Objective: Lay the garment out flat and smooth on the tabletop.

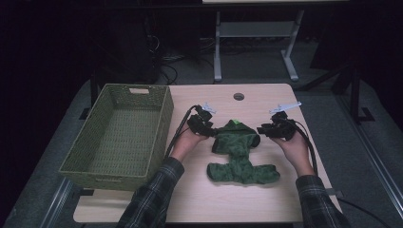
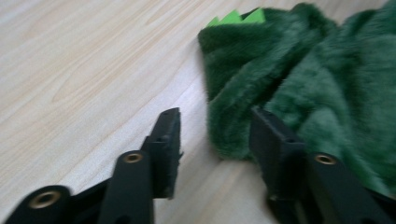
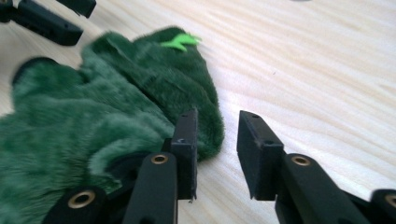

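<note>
Pale wooden table (image 1: 266, 102) under dim light: a green plush garment (image 1: 237, 154) lies flat near its middle, right of an empty woven basket (image 1: 119, 137). Left gripper (image 1: 205, 128) and right gripper (image 1: 267, 130) flank its upper edge, each with jaws parted, gripping nothing, the fabric's edge just beside them.

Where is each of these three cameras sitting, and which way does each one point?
High view: above the person's side, looking forward and down at the table, wicker basket and green furry garment; both forearms and tools show.
Left gripper view: rides the left tool, looking along its open black jaws at the garment's edge.
Right gripper view: rides the right tool, jaws open beside the garment, with the left tool farther off.
Shared: all three show the garment's bright green spikes and the wooden tabletop.
</note>
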